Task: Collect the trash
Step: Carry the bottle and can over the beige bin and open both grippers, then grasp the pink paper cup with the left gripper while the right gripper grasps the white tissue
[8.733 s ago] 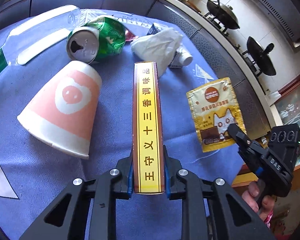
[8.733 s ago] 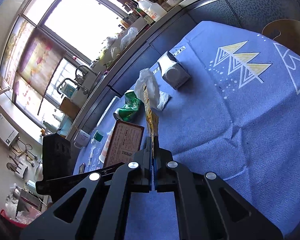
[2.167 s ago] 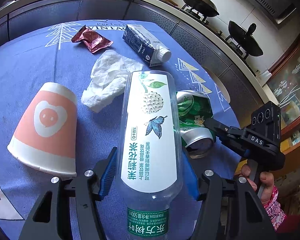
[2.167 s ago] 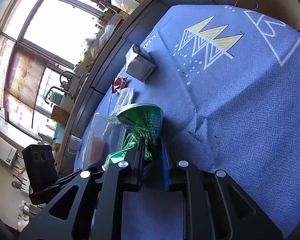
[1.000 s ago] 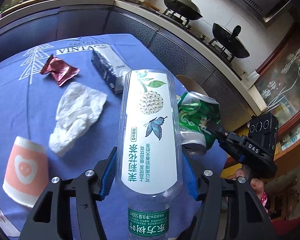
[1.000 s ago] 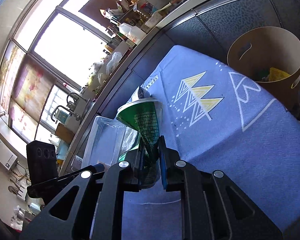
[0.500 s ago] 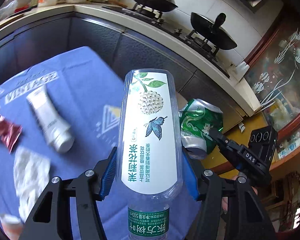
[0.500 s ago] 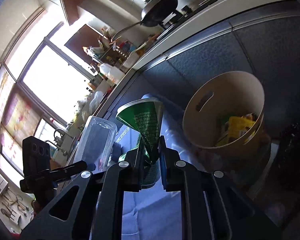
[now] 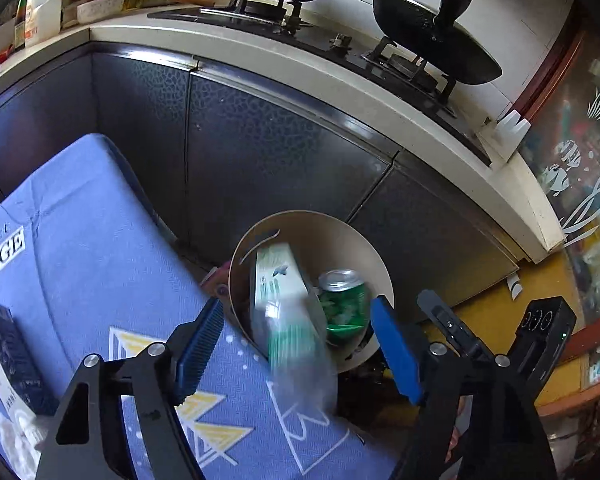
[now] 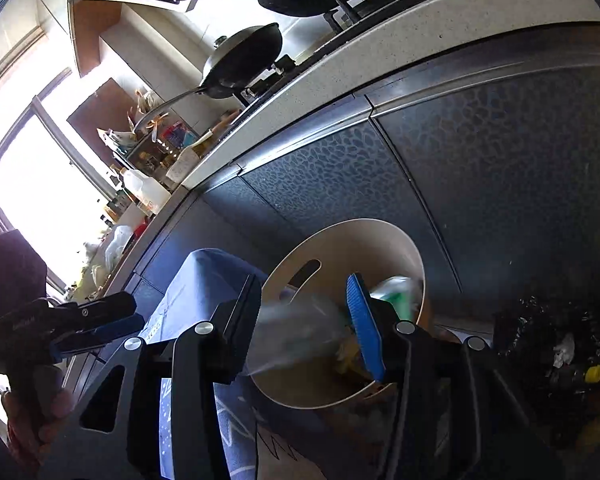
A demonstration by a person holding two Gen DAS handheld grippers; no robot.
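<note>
Both tongs hang above the round tan bin [image 9: 374, 258], which sits on the floor just past the edge of the blue-clothed surface [image 9: 80, 248]. The left tongs [image 9: 296, 344] stand wide apart with nothing between the blue pads. The clear plastic bottle [image 9: 288, 312], blurred, is just ahead of them and tipping into the bin, its lower end not yet past the rim. The right tongs [image 10: 304, 328] are likewise spread apart and empty. The crushed green can [image 9: 344, 300] is inside the bin, beyond the left tongs and beside the bottle. Something yellow also lies in the bin, too blurred to name.

By my reading, this drop-off is all but finished: bottle and can are released into the bin. The task is not complete, though. Back on the surface, to the left of the left tongs, a dark carton [image 9: 12, 356] lies flat, with a scrap of white tissue [image 9: 10, 438] below it and a red wrapper at the very edge of view. These remain to be fetched.
</note>
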